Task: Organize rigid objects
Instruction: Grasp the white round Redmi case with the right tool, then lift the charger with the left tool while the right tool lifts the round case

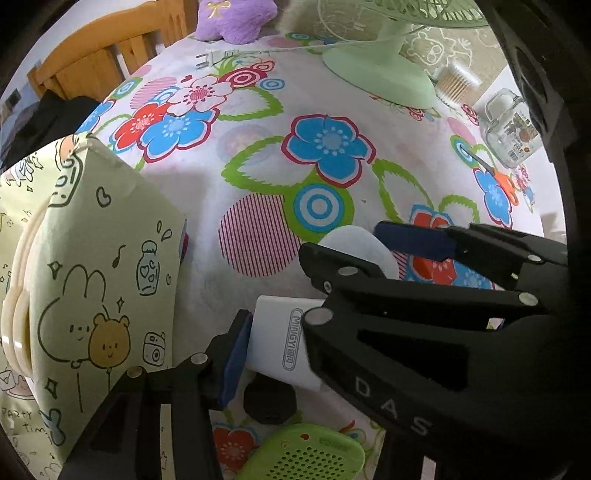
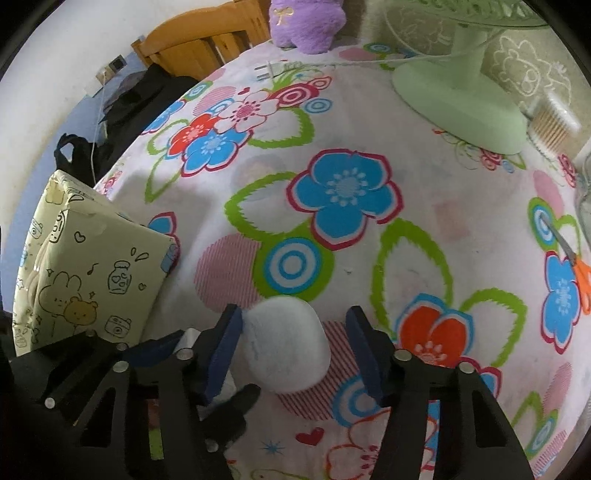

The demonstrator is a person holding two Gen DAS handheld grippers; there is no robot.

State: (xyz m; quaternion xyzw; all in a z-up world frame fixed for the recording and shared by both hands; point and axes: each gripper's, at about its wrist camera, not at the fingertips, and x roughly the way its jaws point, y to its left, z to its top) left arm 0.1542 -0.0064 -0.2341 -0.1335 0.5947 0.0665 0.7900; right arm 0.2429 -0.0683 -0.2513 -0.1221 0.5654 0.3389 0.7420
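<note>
My left gripper [image 1: 277, 347] holds a white block marked MINGYI [image 1: 280, 343] between its pads, low over the flowered tablecloth. My right gripper [image 2: 291, 339] is open, its jaws on either side of a pale round mouse-like object [image 2: 286, 345] that lies on the cloth; the left blue pad touches or nearly touches it. In the left wrist view the right gripper [image 1: 402, 251] crosses in front, over the same round object [image 1: 360, 251]. A pale green patterned box [image 1: 92, 288] stands at the left; it also shows in the right wrist view [image 2: 88, 280].
A green speaker-like device [image 1: 306, 454] and a small black object [image 1: 269, 402] lie near the front. A green fan base [image 1: 376, 70], cotton swabs [image 1: 456, 83], a clear jar [image 1: 511, 129], orange scissors [image 2: 576, 266], a plug [image 2: 267, 70] and purple plush [image 2: 306, 22] sit farther off.
</note>
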